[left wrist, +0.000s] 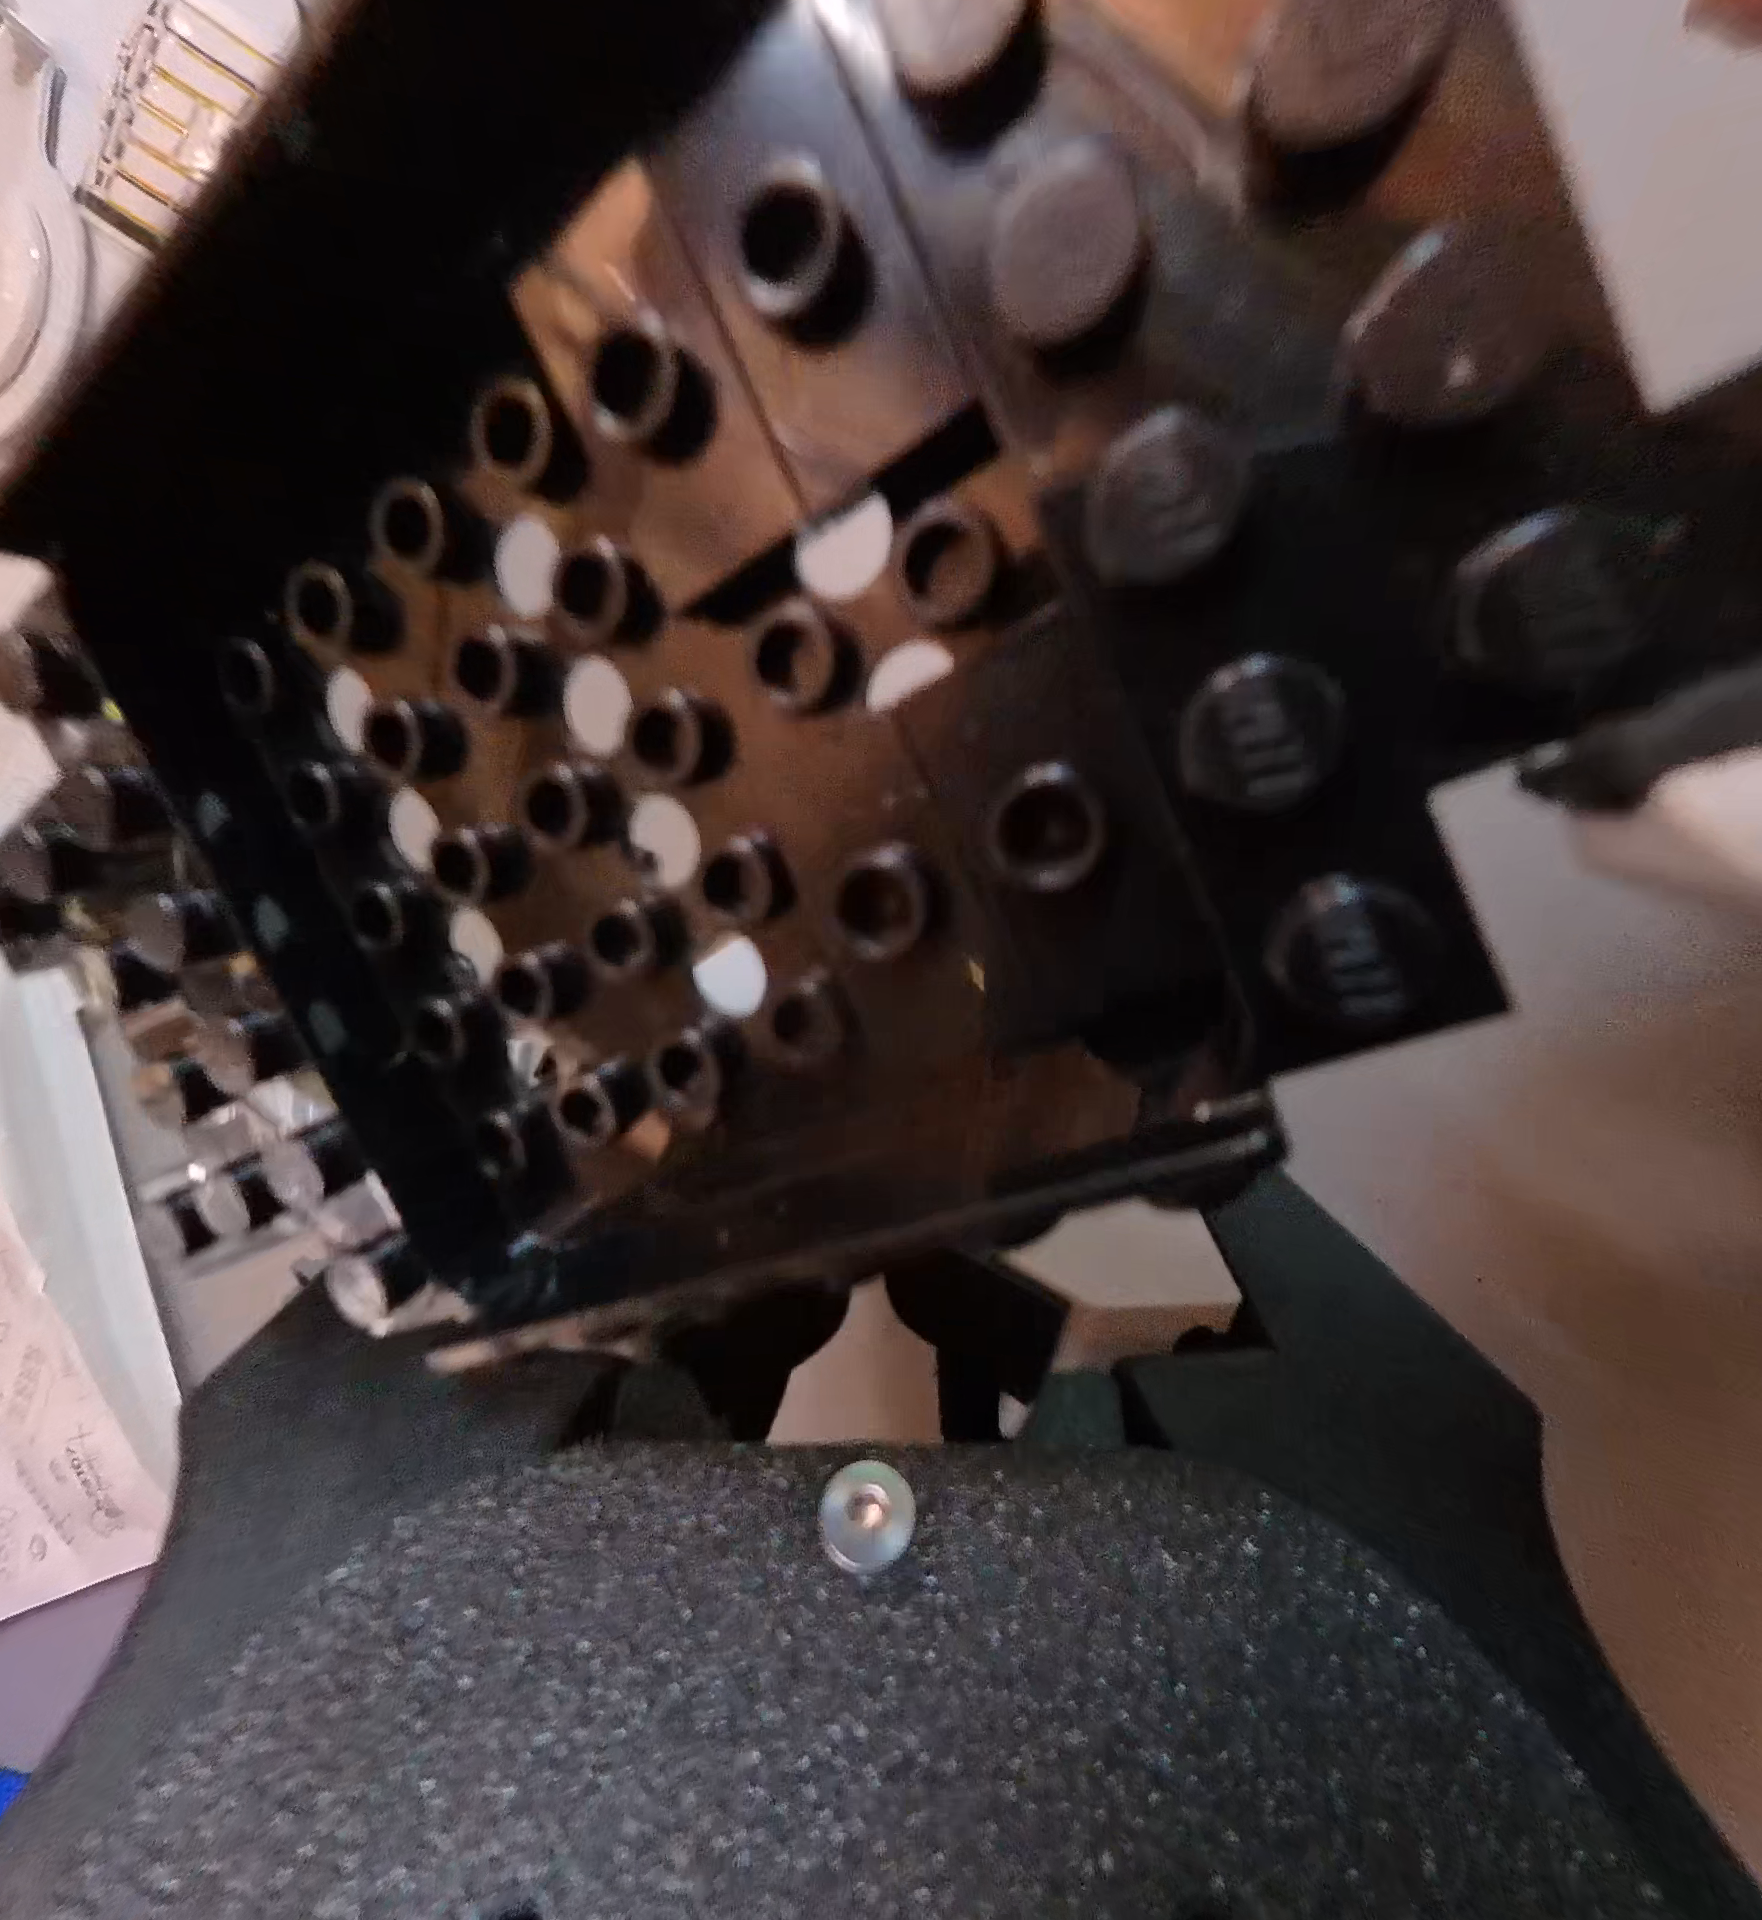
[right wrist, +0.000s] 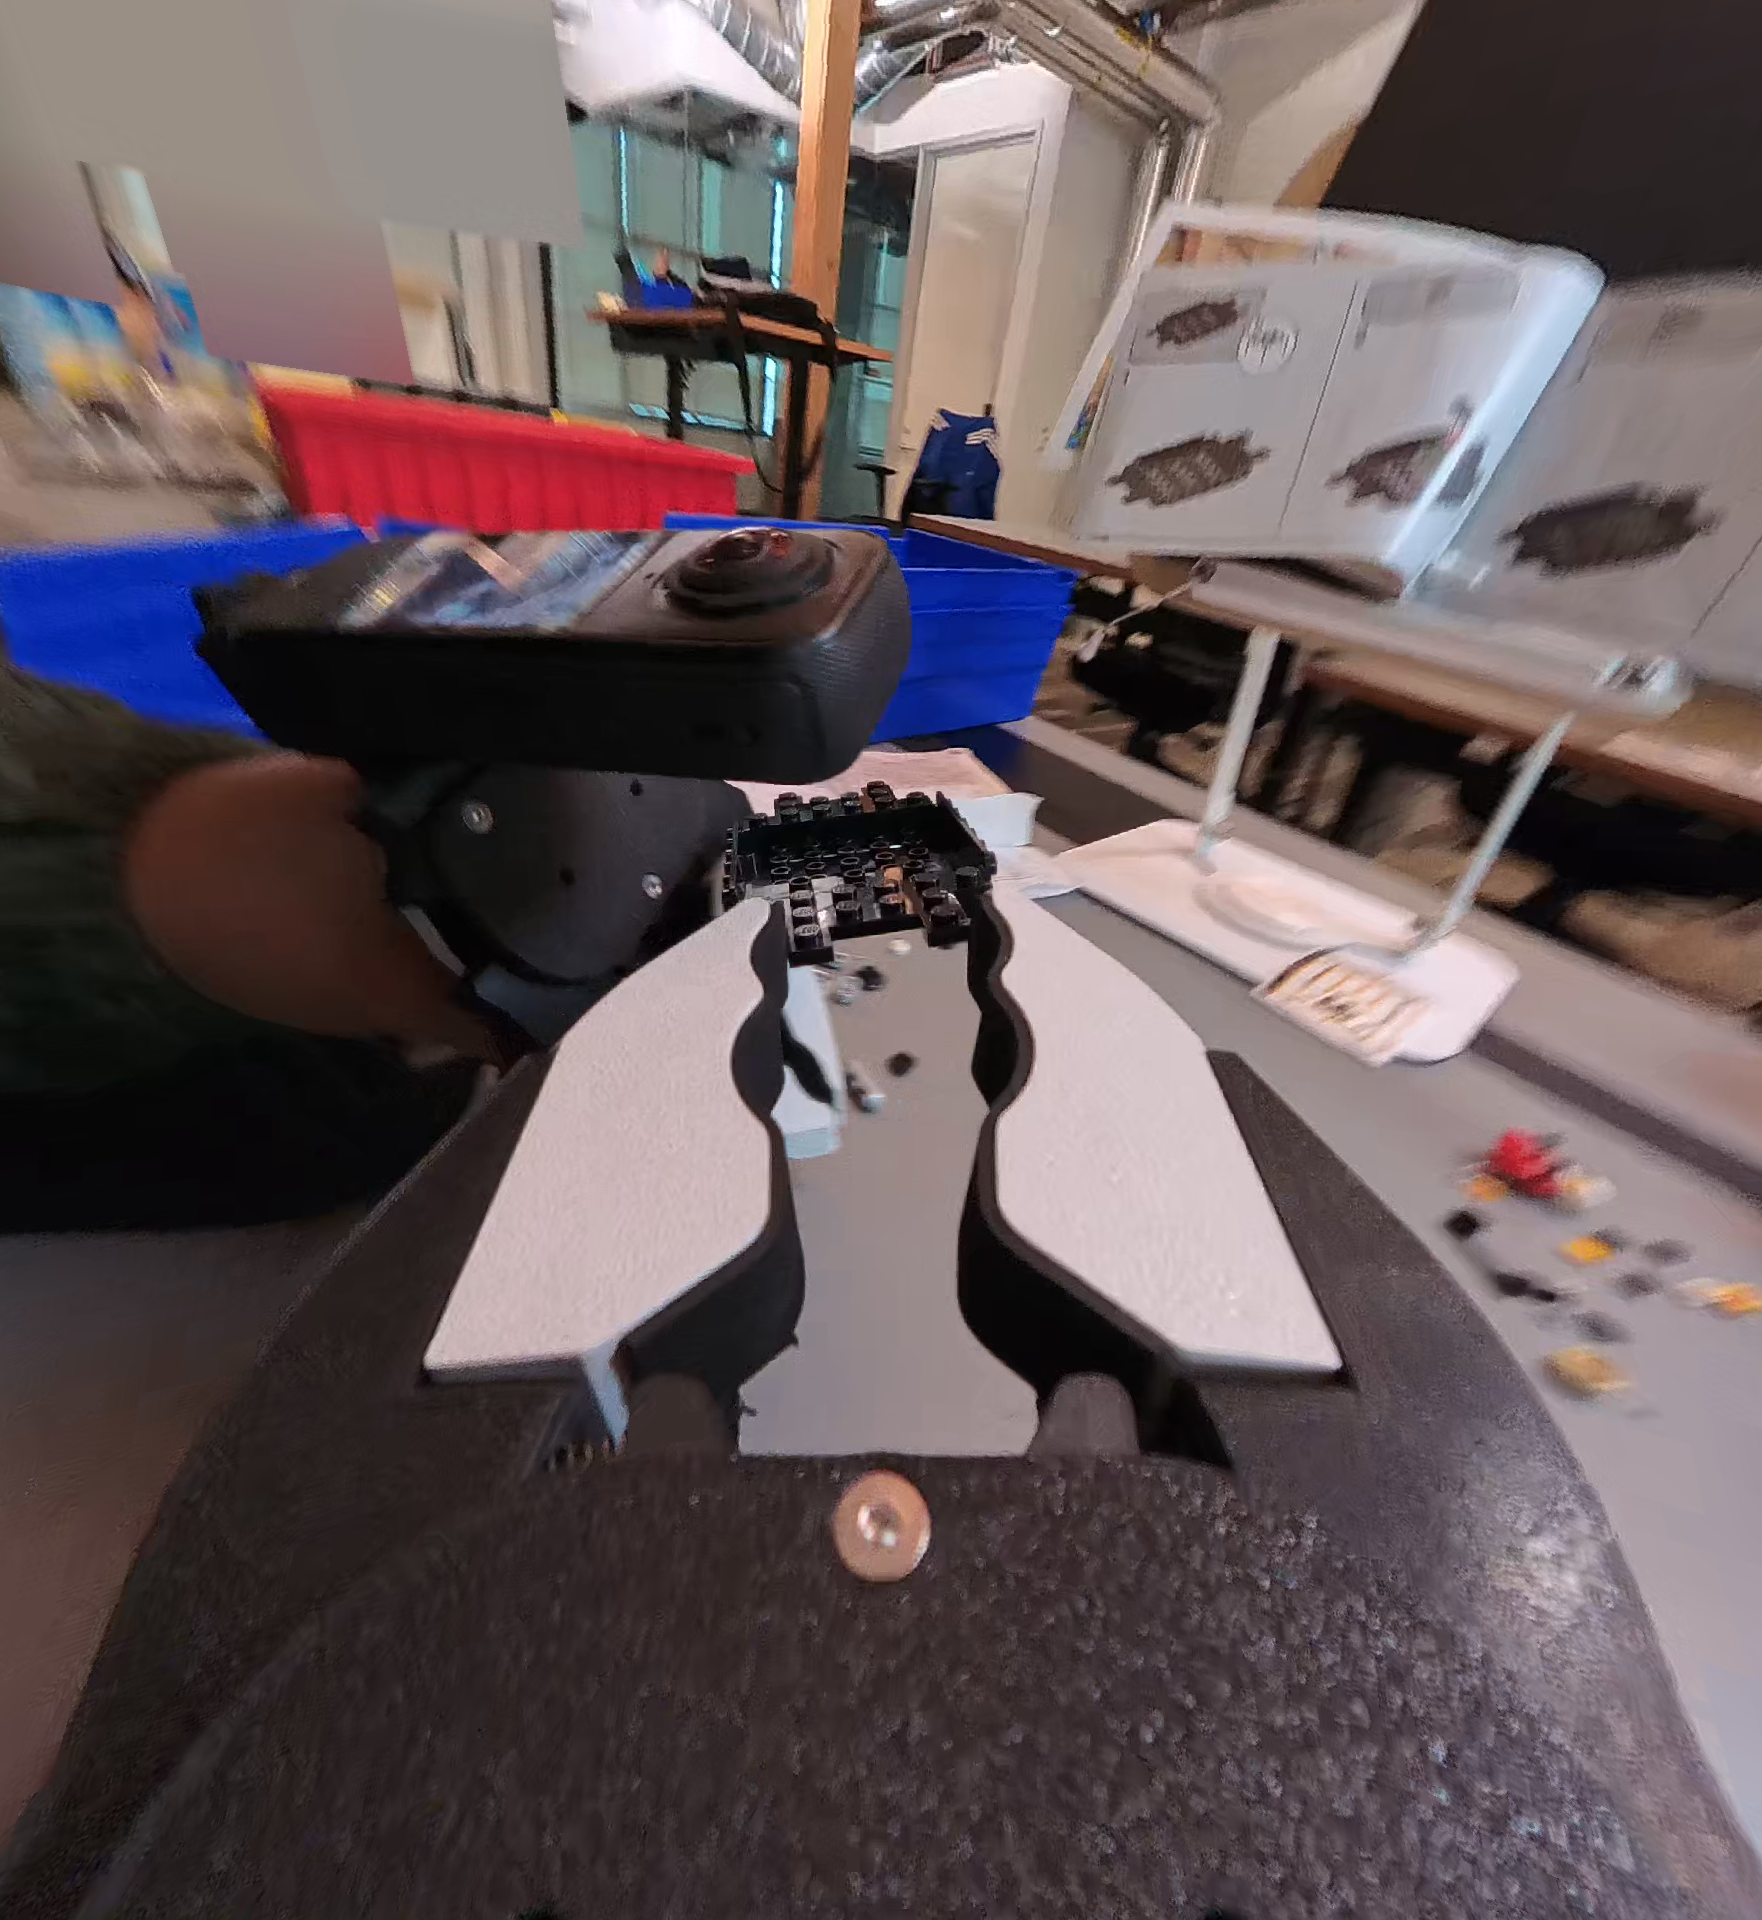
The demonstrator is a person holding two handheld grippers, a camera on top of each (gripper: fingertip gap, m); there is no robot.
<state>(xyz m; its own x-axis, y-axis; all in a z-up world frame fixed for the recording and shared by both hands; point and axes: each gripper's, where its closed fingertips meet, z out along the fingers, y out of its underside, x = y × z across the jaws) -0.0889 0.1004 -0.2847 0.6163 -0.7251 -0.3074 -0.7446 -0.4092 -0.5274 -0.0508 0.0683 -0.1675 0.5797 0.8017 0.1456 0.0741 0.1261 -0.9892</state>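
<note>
Two grippers are in play, and one black brick assembly (left wrist: 752,665) is shared between the views. In the left wrist view the assembly fills almost the whole frame, tilted, its studs and round holes blurred and very close to the lens. The left gripper (right wrist: 669,883) is seen from the right wrist view just beside the assembly's left edge, a hand (right wrist: 264,914) wrapped around its body and a black camera (right wrist: 565,644) mounted on top. Its fingers are hidden behind the bricks, so whether they are clamped on the assembly cannot be told.

The right gripper (right wrist: 882,935) is held with its jaws parted to a middling width, white-faced fingers (right wrist: 648,1091) framing the assembly's near edge (right wrist: 861,873). The tips are seen at either side of that edge, but whether the pads press on it cannot be told.

The assembly is held up above the grey table (right wrist: 1479,1091). Loose small pieces (right wrist: 1604,1278) are scattered on the table to the right, a red one (right wrist: 1521,1158) among them. A clear stand with printed sheets (right wrist: 1324,416) is seen beyond, and blue bins (right wrist: 981,613) behind
</note>
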